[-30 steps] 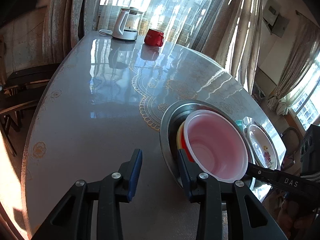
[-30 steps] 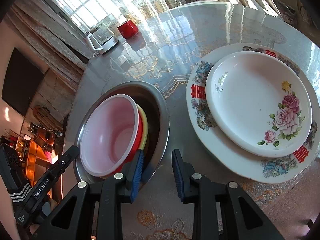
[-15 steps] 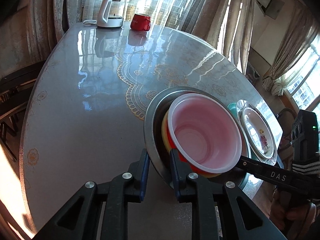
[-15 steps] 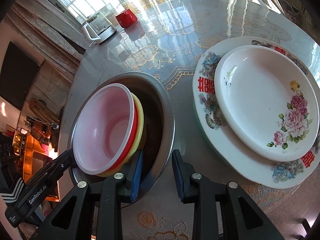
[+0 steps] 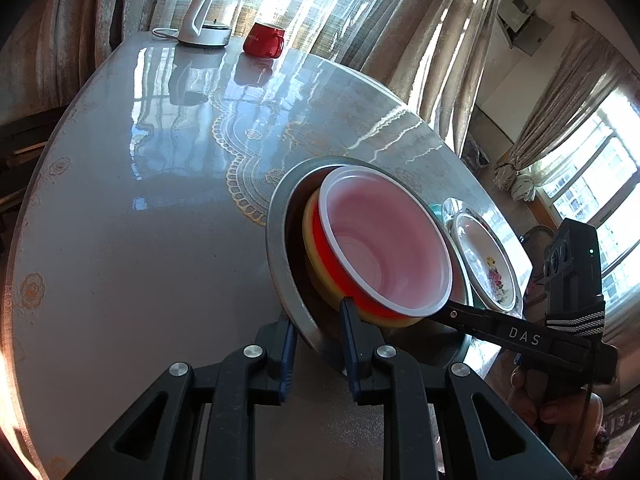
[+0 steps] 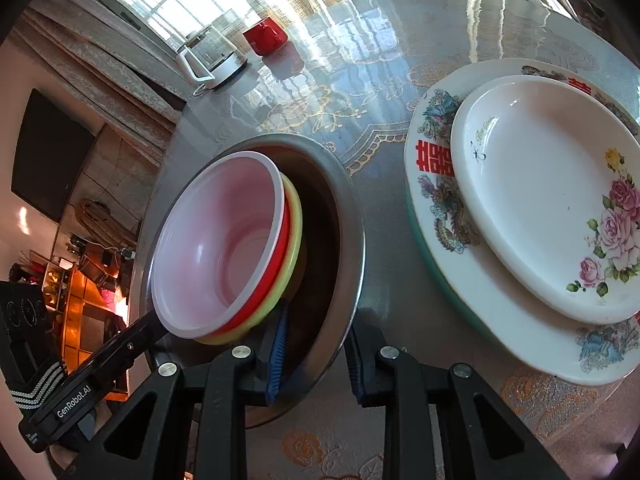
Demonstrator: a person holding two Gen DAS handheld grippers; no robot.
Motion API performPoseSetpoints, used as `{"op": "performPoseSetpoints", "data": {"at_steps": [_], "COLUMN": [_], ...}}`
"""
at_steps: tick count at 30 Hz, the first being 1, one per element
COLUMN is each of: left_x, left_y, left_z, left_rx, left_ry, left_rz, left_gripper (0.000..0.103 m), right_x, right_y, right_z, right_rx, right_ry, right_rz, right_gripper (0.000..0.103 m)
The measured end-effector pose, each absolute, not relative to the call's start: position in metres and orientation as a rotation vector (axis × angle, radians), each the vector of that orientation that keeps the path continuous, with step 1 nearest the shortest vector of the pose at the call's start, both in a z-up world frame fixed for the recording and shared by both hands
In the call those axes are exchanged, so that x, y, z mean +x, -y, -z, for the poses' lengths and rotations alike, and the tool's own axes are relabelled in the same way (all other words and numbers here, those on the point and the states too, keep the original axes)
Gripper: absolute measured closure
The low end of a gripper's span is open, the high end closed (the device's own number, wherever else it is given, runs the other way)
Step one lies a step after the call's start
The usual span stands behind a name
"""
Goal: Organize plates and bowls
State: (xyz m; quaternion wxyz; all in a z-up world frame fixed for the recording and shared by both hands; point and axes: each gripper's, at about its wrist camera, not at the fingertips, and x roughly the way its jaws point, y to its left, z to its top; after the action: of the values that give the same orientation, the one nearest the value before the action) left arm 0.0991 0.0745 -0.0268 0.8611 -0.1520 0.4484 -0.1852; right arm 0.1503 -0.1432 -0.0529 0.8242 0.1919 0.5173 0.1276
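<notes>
Both grippers are clamped on the rim of the steel basin. By the left gripper the near-left edge is pinched, one pad outside and one inside the wall. By the right gripper the near-right edge is straddled in the same way, the blue pad inside and the other outside.

Within the basin three bowls are nested and tilted: a pink bowl with a pale rim on top, a red bowl under it and a yellow bowl lowest.

Just beside the basin a rose-patterned plate is stacked on a larger plate painted with birds and red characters.

All is borne by a glossy round table with gold lace patterning. At its far edge a kettle and a red mug are seen before sunlit curtains.
</notes>
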Motion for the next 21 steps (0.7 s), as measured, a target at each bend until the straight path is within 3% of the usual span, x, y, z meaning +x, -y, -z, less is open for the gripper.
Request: {"op": "performPoseSetpoints", "data": {"at_steps": [4,21], "left_x": [0.095,0.069], "left_y": [-0.074,-0.063], "left_z": [0.028,0.03], "left_rx": [-0.329,-0.277], "left_ry": [-0.927,-0.826], "left_rz": [0.384,0.336], "left_gripper": [0.082,0.078], "right_x": [0.147,0.136], "right_y": [0.14,0.139], "right_z": [0.051,0.042], "right_rx": [0.399,0.349], "right_ry": [-1.082,-1.027], "right_rz": [-0.275,-0.281], "right_gripper": [0.083,0.083]}}
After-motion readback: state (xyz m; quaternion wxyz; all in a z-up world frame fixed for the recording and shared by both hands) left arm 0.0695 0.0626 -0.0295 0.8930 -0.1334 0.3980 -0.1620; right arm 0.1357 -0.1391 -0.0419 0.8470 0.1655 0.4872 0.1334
